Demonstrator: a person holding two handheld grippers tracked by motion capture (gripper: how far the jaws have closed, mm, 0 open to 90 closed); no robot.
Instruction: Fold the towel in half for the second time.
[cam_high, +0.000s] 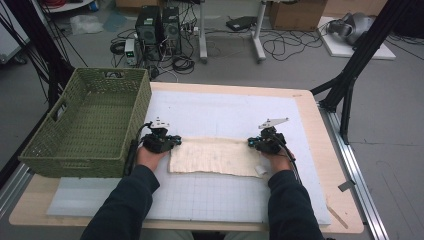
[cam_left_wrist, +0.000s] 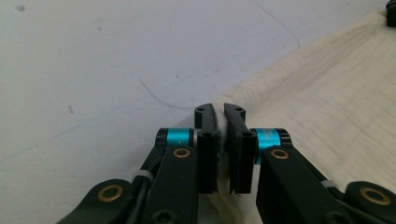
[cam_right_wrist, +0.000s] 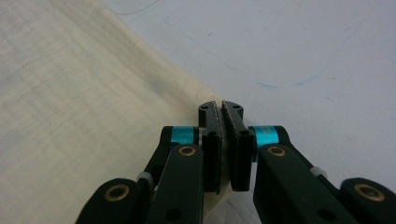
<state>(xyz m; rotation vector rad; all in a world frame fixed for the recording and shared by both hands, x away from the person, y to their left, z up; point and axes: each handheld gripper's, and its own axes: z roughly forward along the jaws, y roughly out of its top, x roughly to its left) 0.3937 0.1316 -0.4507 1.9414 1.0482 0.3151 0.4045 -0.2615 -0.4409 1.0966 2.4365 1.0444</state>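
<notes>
Two grippers clamped on one cream cloth (cam_high: 215, 156), lying folded mid-mat just right of the green basket (cam_high: 90, 122): left gripper (cam_high: 176, 141) on its near-basket end, right gripper (cam_high: 251, 142) on the far end. Left gripper view: jaws pinched on the cloth's corner (cam_left_wrist: 223, 140). Right gripper view: likewise (cam_right_wrist: 223, 140). Best lifted level and together, cloth kept taut. Open mat (cam_high: 225, 110) beyond; basket wall close by.
</notes>
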